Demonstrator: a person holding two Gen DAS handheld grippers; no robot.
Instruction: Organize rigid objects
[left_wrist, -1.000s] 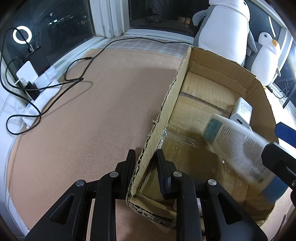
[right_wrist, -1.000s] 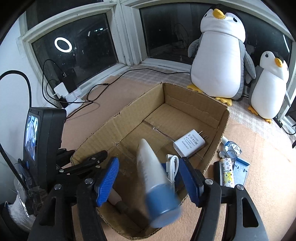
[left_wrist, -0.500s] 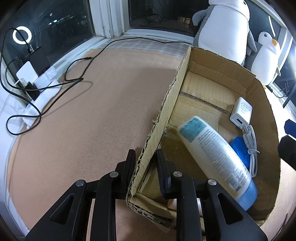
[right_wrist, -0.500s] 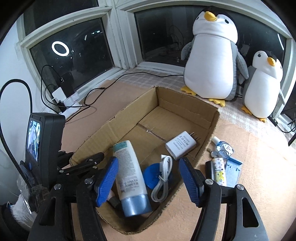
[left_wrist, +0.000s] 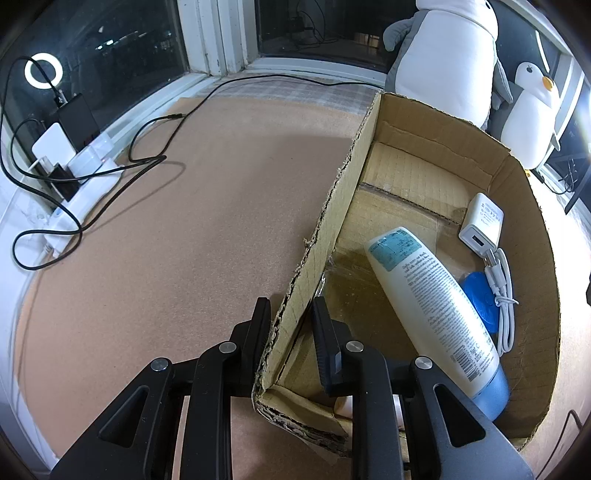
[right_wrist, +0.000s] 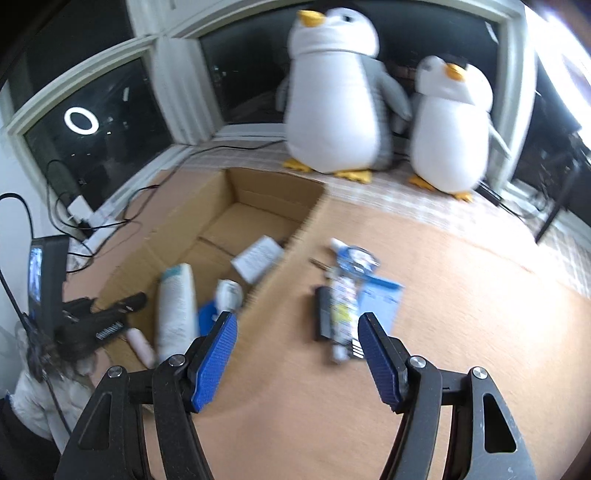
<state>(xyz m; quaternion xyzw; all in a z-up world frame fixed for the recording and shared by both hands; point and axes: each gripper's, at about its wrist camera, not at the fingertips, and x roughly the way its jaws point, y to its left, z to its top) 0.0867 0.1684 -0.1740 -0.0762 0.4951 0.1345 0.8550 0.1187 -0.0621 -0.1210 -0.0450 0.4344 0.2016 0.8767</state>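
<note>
Cardboard box (left_wrist: 524, 206) w/ lotion bottle (left_wrist: 436, 306), charger (left_wrist: 482, 223) inside; left gripper (left_wrist: 290, 325) fingers clamped on its wall, right gripper (right_wrist: 297, 354) fingers apart.

surface: tan mat (right_wrist: 461, 295) | on it: cardboard box (left_wrist: 539, 236), small items (right_wrist: 343, 306), cables (left_wrist: 147, 162)

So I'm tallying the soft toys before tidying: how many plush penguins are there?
2. The large penguin stands on the window ledge behind the cardboard box; the small penguin stands right beside it. Others could sit out of view.
</note>
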